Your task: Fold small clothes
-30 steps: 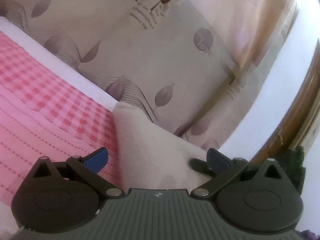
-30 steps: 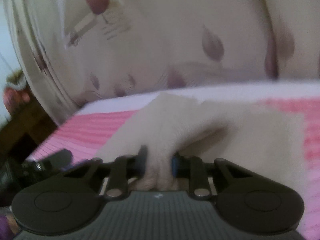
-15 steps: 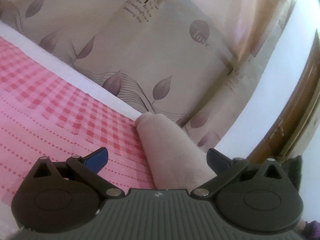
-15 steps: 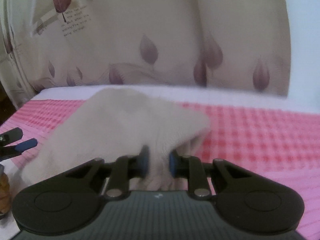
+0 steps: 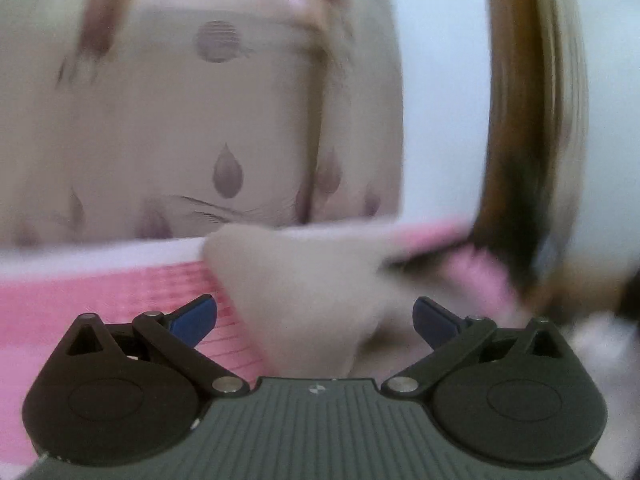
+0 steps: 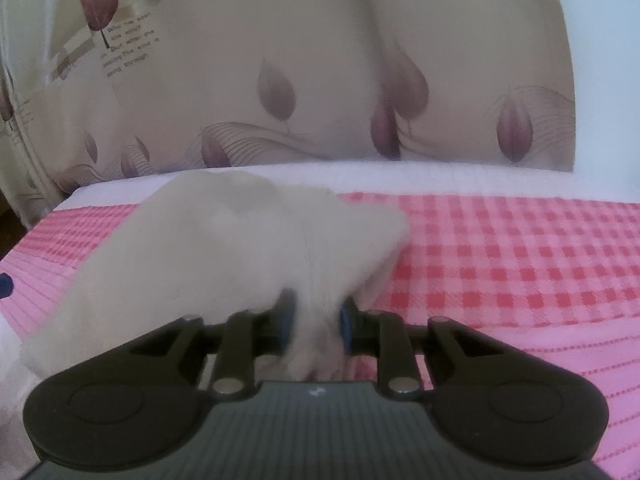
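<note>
A small cream fleece garment (image 6: 240, 248) lies bunched on the pink checked bed cover (image 6: 500, 248). My right gripper (image 6: 314, 320) is shut on a fold of its near edge and holds it slightly raised. In the left wrist view the same garment (image 5: 304, 280) lies between my spread fingers. My left gripper (image 5: 314, 316) is open, with its blue pads on either side of the cloth and not pressing it. That view is blurred by motion.
A beige curtain with purple leaf prints (image 6: 320, 80) hangs behind the bed. A white strip of bedding (image 6: 440, 178) runs along the far edge. A wooden frame (image 5: 532, 120) stands to the right in the left wrist view.
My left gripper has swung right and now faces the garment head on, still open. My right gripper keeps its hold and has drawn the cloth a little nearer.
</note>
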Available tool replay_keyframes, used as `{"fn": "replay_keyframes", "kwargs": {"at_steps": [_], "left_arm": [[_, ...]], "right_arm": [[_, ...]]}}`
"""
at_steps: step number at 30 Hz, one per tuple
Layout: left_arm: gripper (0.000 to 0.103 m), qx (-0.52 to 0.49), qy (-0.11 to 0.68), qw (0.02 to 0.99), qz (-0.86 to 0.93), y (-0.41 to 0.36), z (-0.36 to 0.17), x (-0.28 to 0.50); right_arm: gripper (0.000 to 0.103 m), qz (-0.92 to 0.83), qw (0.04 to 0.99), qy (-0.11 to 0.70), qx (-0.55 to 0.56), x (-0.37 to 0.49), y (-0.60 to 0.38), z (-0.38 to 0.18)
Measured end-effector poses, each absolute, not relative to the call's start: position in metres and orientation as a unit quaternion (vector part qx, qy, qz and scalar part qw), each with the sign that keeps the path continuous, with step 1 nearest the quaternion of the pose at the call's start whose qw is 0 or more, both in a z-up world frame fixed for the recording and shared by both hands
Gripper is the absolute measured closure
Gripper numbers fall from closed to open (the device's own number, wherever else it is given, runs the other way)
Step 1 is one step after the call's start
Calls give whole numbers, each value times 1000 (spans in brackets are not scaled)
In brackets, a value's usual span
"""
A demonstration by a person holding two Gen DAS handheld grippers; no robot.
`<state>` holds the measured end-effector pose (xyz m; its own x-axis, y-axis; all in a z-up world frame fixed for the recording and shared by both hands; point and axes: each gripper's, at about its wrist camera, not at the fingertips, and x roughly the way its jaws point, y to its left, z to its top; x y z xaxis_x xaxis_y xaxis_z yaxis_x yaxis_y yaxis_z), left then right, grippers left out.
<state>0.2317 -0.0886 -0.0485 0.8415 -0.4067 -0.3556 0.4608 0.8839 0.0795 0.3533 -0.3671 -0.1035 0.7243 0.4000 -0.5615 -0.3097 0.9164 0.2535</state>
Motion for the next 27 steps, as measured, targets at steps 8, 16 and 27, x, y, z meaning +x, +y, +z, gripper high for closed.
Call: {"fn": "replay_keyframes", "kwargs": {"at_steps": [8, 16, 27], "left_arm": [[8, 153, 221, 950, -157, -138, -82, 266], [4, 16, 310, 949, -53, -64, -84, 278], [3, -66, 234, 963, -119, -54, -22, 238]], "right_arm": [[45, 180, 924, 301, 153, 352, -392, -127], [38, 179, 930, 294, 127, 352, -383, -126], [31, 169, 936, 289, 112, 348, -377, -125]]}}
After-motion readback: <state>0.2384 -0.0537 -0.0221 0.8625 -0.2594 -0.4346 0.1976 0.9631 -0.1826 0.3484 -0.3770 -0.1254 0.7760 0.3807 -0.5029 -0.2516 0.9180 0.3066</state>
